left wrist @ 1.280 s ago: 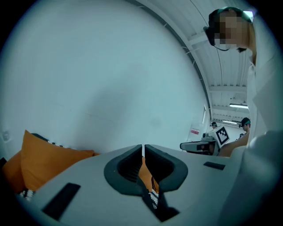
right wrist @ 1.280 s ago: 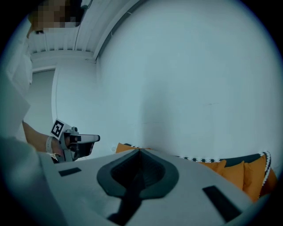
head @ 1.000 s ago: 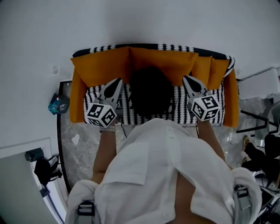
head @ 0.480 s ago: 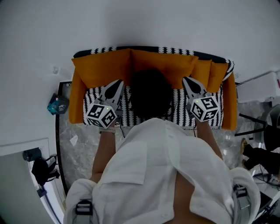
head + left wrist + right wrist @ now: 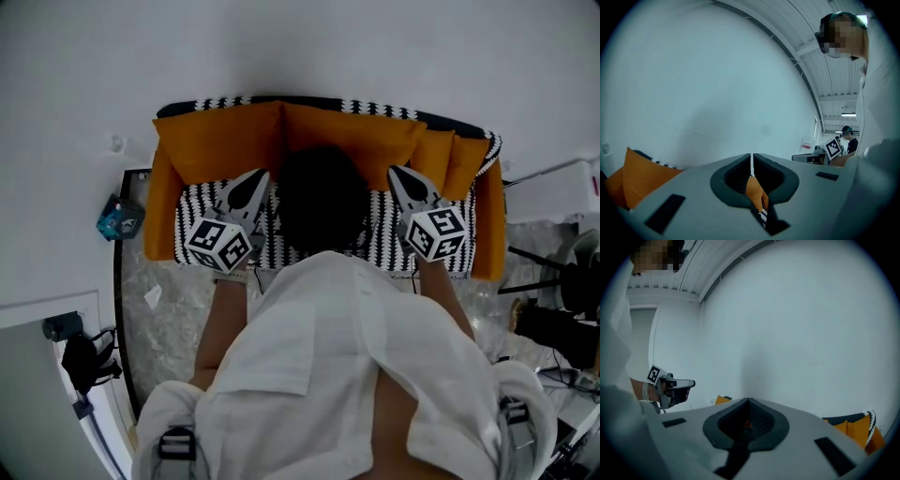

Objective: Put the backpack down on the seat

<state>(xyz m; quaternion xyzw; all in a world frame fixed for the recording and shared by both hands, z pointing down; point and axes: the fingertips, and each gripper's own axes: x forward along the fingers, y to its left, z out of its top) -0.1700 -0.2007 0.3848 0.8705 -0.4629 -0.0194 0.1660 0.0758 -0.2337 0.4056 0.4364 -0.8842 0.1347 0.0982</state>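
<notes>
A dark rounded bulk, seemingly the black backpack (image 5: pixel 322 199), rests on the black-and-white patterned seat (image 5: pixel 384 239) of a sofa, leaning against orange back cushions (image 5: pixel 225 141). My left gripper (image 5: pixel 255 176) is just left of it and my right gripper (image 5: pixel 395 172) just right of it. Both point toward the cushions, apart from the backpack. In the left gripper view the left gripper (image 5: pixel 751 157) has its jaws shut, with only a sliver of orange cushion showing behind them. The right gripper (image 5: pixel 748 402) is shut too, with nothing held.
A white wall (image 5: pixel 309 47) rises behind the sofa. An orange armrest (image 5: pixel 491 225) bounds the seat at the right. A teal object (image 5: pixel 120 217) lies on the floor at the left, dark gear (image 5: pixel 77 358) at lower left, and a white box (image 5: pixel 561 183) and dark frame (image 5: pixel 548 267) at the right.
Both grippers keep their places beside the backpack and stay shut. Only the head view has drifted slightly.
</notes>
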